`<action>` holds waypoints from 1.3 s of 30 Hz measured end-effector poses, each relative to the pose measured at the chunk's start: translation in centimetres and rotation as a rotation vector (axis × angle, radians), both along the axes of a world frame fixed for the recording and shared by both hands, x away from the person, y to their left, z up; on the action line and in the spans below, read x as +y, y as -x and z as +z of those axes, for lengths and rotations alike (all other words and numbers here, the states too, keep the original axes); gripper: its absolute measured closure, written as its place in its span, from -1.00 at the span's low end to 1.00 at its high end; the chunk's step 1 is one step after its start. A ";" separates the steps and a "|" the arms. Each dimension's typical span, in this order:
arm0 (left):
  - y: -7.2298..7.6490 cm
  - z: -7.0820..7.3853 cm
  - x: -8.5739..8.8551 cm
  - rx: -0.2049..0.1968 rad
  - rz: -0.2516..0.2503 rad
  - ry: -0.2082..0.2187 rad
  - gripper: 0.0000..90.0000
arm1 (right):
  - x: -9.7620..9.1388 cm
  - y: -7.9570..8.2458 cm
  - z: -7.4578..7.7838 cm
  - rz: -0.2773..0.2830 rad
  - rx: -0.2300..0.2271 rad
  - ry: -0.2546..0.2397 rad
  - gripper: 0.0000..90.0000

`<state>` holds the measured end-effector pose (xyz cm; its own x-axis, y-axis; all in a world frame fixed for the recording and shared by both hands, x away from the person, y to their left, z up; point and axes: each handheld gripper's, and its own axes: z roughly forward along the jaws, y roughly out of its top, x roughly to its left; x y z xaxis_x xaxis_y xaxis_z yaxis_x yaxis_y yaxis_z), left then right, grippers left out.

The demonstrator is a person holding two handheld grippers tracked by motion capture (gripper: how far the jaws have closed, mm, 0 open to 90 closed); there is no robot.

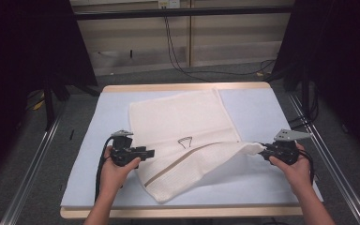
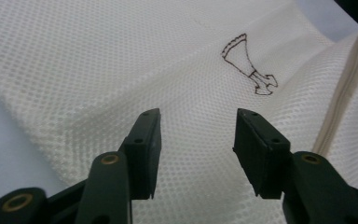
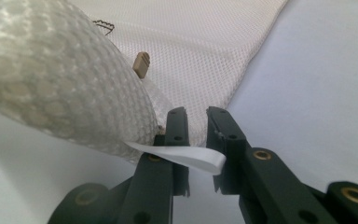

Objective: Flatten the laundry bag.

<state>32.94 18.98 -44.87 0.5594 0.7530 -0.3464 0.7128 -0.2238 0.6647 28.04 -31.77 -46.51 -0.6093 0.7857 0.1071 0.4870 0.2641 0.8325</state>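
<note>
Now: mesh laundry bag [image 1: 183, 136] spread on worktop [image 1: 258, 112]
Left hand-held gripper [image 2: 196, 140] released over mesh; right hand-held gripper [image 3: 196, 140] grasping bag's white tag [image 3: 186, 156], corner lifted

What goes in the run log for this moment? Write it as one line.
left gripper: open above mesh laundry bag | right gripper: shut on the bag's white tag, corner lifted | table: bag partly folded

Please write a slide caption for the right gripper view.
Right gripper pinches the white tag of a cream mesh laundry bag above the pale blue table.
</note>
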 end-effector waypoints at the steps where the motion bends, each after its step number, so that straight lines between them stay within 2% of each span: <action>1: 0.0 0.0 0.2 0.002 0.012 -0.012 0.05 | 0.0 0.0 0.0 0.003 0.000 -0.001 0.74; 3: 0.0 -0.1 0.4 -0.003 0.041 -0.012 -0.03 | -0.1 0.0 0.0 0.007 0.001 0.002 0.74; 5: 0.1 -0.2 0.7 -0.007 0.071 -0.031 -0.05 | 0.0 0.0 0.0 0.026 0.003 0.009 0.75; 6: 0.1 -0.3 0.9 0.000 0.071 -0.049 -0.05 | 0.1 0.0 -0.1 0.035 0.011 0.015 0.75; 9: 0.1 -0.7 1.0 0.021 0.073 -0.053 -0.07 | -0.1 -0.2 -0.6 0.073 0.041 0.034 0.75; 11: 0.1 -1.1 1.0 0.030 0.078 -0.059 -0.06 | -0.3 -0.3 -0.7 0.060 0.051 0.024 0.74; 15: 0.0 -1.8 0.9 0.049 0.075 -0.087 -0.04 | -0.4 -0.3 -0.6 0.041 0.038 0.022 0.67; 17: 0.1 -2.0 0.7 0.045 0.075 -0.095 0.00 | -0.2 -0.3 -0.6 0.039 0.042 0.023 0.63; 21: 0.3 -2.0 0.6 0.020 0.072 -0.120 0.09 | 0.0 -0.5 -0.7 0.013 0.046 0.033 0.44; 22: 0.3 -1.9 0.6 0.018 0.084 -0.116 0.10 | 0.0 -0.5 -0.8 0.017 0.043 0.044 0.44; 26: 0.4 -1.5 1.0 0.004 0.127 -0.141 0.02 | 0.0 -0.6 -0.8 0.009 0.040 0.019 0.37; 29: 0.2 -2.0 1.5 0.038 0.137 -0.131 -0.04 | 0.0 -0.7 -0.8 0.014 0.042 0.013 0.35; 30: 0.1 -2.1 1.6 0.041 0.137 -0.139 -0.04 | 0.1 -0.7 -0.9 0.012 0.040 0.018 0.35; 32: 0.2 -2.2 1.7 0.028 0.132 -0.148 0.06 | 0.3 -0.6 -1.0 0.026 0.052 0.033 0.34; 33: 0.2 -2.2 1.7 0.028 0.123 -0.147 0.04 | 0.4 -0.6 -1.1 0.030 0.056 0.043 0.33; 39: 0.3 -2.2 1.7 0.028 0.153 -0.164 0.33 | 1.1 -0.7 -1.5 0.040 0.075 0.059 0.32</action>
